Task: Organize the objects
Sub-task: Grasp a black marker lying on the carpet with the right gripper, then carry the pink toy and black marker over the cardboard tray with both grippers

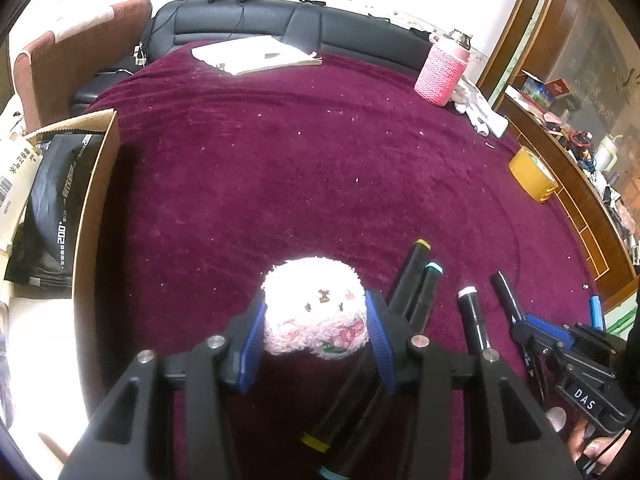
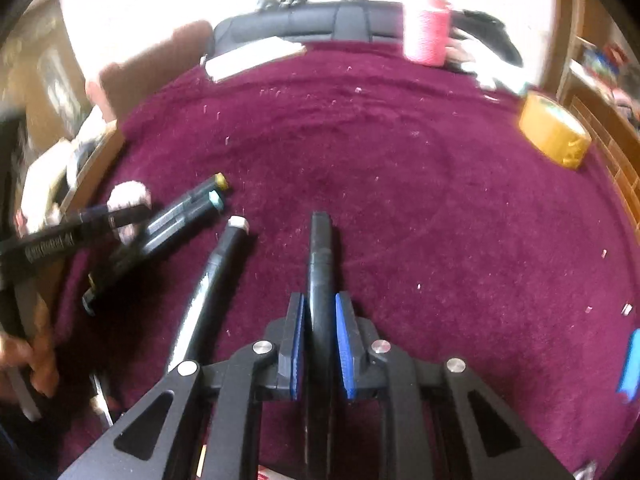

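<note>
Cardboard box (image 1: 94, 216) stands at the far left edge of the maroon cloth (image 1: 280, 160), well to the left of the left tongs (image 1: 316, 334), and a black packet (image 1: 52, 208) lies inside it. The pads of these left tongs are clamped on one fluffy pink-white pouch (image 1: 316, 312), which sits on the cloth between the blue pads.

Just to the right of the left tongs lie two black markers side by side, one with a yellow cap (image 1: 410, 276) and one with a teal cap (image 1: 424, 292); they run partly under the right finger. Further right lies one marker with a white cap (image 1: 474, 320).

Next come the right tongs (image 2: 320, 340), whose pads are pressed together on a fourth black marker (image 2: 320, 264); it points straight ahead from between the pads. So I count four markers in total, three lying free and one gripped.

Ahead of both tongs the cloth is wide and open, only small white crumbs on it. At the far edge are one white flat box (image 1: 256, 54), left of centre, and one pink knitted bottle (image 1: 440, 70), ahead to the right. Far to the right of the right tongs, near the wooden edge (image 1: 576, 208), stands one roll of yellow tape (image 2: 554, 132). One small blue piece (image 2: 630, 364) lies at the right border of the cloth.
</note>
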A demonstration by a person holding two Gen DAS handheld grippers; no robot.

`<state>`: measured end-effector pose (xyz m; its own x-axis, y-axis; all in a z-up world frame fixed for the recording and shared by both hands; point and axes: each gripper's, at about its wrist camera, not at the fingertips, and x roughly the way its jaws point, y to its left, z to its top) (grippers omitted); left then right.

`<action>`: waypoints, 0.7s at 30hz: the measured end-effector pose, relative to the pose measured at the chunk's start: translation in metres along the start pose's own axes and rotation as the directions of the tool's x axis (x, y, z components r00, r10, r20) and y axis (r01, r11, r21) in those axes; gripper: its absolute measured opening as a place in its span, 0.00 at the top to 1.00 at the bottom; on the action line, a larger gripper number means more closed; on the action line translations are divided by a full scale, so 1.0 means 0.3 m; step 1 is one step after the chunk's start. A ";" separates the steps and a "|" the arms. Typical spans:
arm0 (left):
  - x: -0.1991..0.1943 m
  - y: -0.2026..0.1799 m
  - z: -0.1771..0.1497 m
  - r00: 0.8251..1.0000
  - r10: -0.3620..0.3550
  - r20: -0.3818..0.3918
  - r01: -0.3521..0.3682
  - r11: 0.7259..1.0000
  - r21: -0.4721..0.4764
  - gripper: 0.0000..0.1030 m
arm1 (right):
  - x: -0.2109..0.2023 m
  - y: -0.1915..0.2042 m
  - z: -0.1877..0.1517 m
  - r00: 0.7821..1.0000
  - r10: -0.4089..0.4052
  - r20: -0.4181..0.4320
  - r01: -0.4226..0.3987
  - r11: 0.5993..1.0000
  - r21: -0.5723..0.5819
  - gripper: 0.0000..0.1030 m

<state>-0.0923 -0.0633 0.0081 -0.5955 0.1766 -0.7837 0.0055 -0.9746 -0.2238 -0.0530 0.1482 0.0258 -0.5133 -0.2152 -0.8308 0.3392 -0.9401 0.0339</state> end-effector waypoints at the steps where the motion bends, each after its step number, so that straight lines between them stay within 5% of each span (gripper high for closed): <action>1: 0.000 0.000 0.000 1.000 0.000 0.000 0.000 1.000 0.002 0.56 | -0.001 -0.001 -0.005 1.000 -0.001 -0.006 0.001 1.000 -0.003 0.83; 7: 0.002 0.000 -0.001 1.000 0.001 -0.002 -0.001 1.000 0.008 0.56 | -0.030 -0.051 -0.046 0.998 0.059 0.012 -0.060 0.997 0.055 0.84; 13: -0.024 -0.005 0.002 0.999 -0.025 0.037 0.024 1.000 0.008 0.57 | -0.133 -0.109 -0.030 0.973 0.106 0.204 -0.140 0.977 0.162 0.84; 21: -0.044 -0.011 0.009 0.997 -0.053 0.061 0.053 0.999 0.001 0.57 | -0.094 -0.133 -0.027 0.972 0.140 0.188 -0.182 0.956 0.229 0.84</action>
<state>-0.0866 -0.0629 0.0208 -0.6429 0.2191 -0.7340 -0.0268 -0.9641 -0.2643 -0.0458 0.1940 0.0434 -0.5998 -0.3901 -0.6986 0.2367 -0.9205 0.3107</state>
